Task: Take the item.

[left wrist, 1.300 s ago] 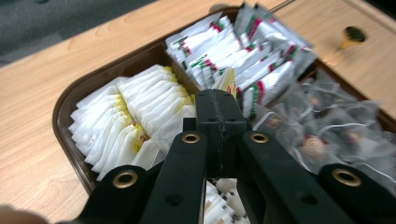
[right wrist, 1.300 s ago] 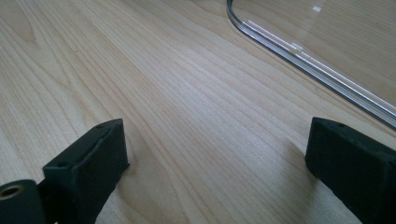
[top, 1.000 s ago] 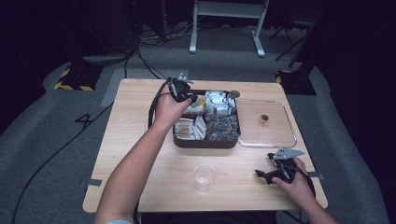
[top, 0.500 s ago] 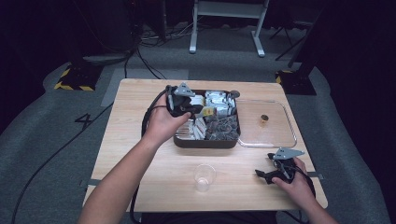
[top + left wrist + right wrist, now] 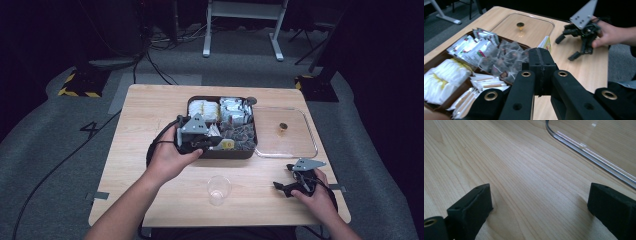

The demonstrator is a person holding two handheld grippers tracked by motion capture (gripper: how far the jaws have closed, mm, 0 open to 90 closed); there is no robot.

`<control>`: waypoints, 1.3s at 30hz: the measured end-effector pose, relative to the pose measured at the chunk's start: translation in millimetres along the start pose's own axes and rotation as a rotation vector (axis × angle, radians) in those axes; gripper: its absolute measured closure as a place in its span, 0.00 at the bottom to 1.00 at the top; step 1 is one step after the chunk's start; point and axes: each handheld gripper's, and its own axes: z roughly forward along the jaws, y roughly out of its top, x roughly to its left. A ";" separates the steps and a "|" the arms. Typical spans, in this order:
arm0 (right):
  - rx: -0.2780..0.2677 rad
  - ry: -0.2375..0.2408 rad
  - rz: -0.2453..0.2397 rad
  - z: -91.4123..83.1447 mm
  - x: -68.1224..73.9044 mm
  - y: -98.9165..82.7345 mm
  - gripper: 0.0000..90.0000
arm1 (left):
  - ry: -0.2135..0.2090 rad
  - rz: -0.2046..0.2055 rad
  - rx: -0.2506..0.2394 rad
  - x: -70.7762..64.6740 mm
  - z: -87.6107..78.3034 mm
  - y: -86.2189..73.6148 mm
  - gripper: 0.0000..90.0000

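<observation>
Nearest me: clear plastic cup (image 5: 219, 189), upright on the surface (image 5: 150, 120). My right hand-held gripper (image 5: 294, 186) rests beside it, jaws apart, nothing between. My left hand-held gripper (image 5: 216, 144), clamped on a yellow-green tea sachet (image 5: 545, 43), hangs over the compartment tray (image 5: 222, 153). Farthest: glass lid (image 5: 292, 145), flat.

A pale wooden table (image 5: 150, 115) stands on grey carpet (image 5: 60, 140) (cables (image 5: 150, 60) trailing behind) in a dark room.
</observation>
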 end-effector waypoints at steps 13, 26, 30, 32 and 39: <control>0.000 0.000 0.000 0.0 0.0 0.0 0.06 | -0.037 0.024 -0.029 -35.8 4.5 -43.4 1.00; 0.000 0.000 0.000 0.0 0.0 0.0 0.06 | -0.084 -0.008 -0.021 -45.5 22.9 -70.6 1.00; 0.000 0.000 0.000 0.0 0.0 0.0 0.06 | -0.096 -0.010 -0.023 -49.2 25.8 -74.1 1.00; 0.000 0.000 0.000 0.0 0.0 0.0 0.06 | -0.098 -0.011 -0.022 -50.4 26.3 -75.0 1.00; 0.000 0.000 0.000 0.0 0.0 0.0 0.06 | -0.116 -0.015 -0.009 -55.4 29.2 -81.0 1.00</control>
